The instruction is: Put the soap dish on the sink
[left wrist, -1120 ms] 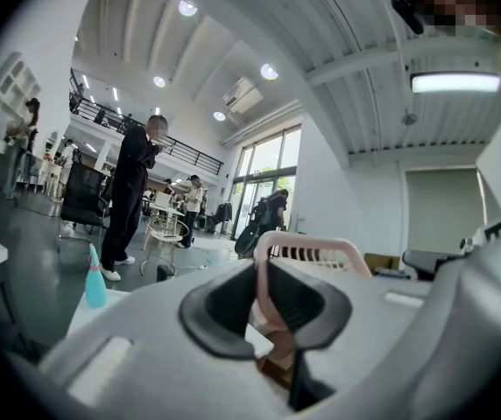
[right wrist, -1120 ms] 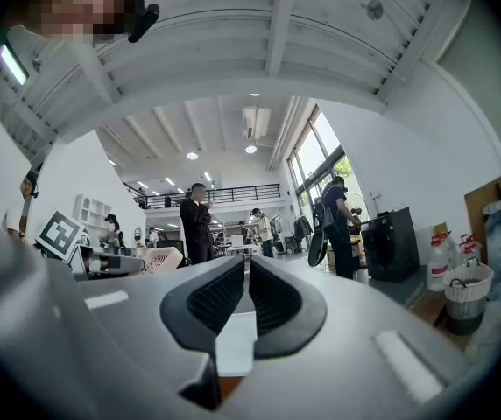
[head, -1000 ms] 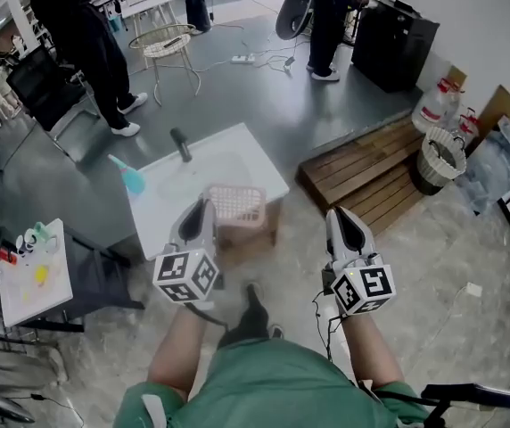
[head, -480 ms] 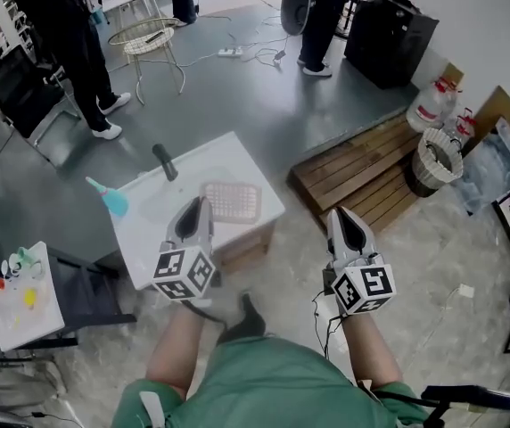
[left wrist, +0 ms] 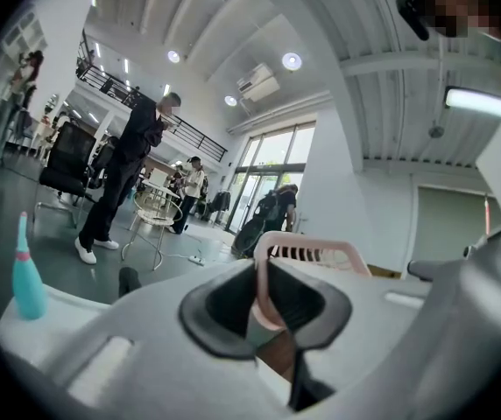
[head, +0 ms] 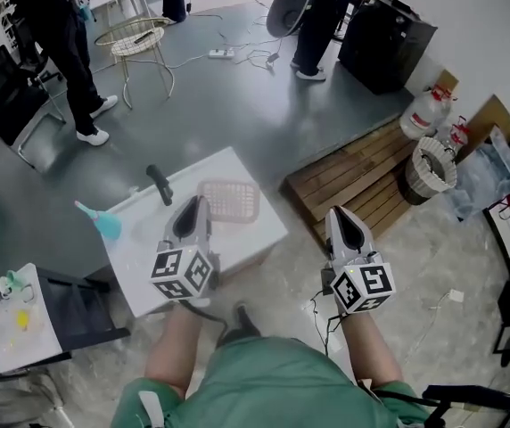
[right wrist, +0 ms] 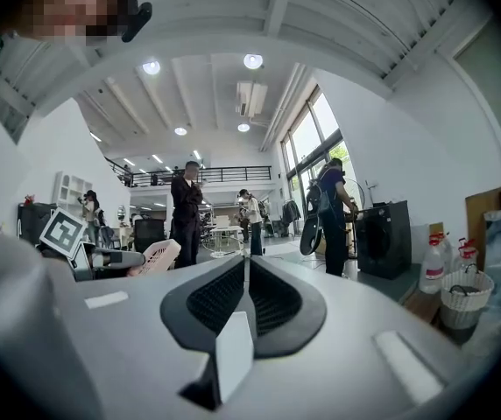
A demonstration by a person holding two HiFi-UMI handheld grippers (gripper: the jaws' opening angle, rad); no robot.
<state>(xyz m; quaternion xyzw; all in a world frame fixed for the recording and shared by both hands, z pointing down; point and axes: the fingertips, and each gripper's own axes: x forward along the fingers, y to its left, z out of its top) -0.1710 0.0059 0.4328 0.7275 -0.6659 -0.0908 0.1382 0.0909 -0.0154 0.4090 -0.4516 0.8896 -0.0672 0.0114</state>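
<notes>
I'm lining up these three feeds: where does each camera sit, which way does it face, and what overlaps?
Head view: on the person's head, looking steeply down on the sink; left gripper, right gripper, forearms and green shirt show.
Left gripper view: on that gripper, level into the room; its jaws clamp the soap dish.
Right gripper view: on that gripper, level into the room; jaws together, empty.
Shared: the soap dish shows in all three.

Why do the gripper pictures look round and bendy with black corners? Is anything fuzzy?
Left gripper view: a wide-angle lens curves the room into a circle with dark corners; the soap dish up close looks soft. Right gripper view: same curving, ceiling lamps glare white. Head view: even light, less bending.
</notes>
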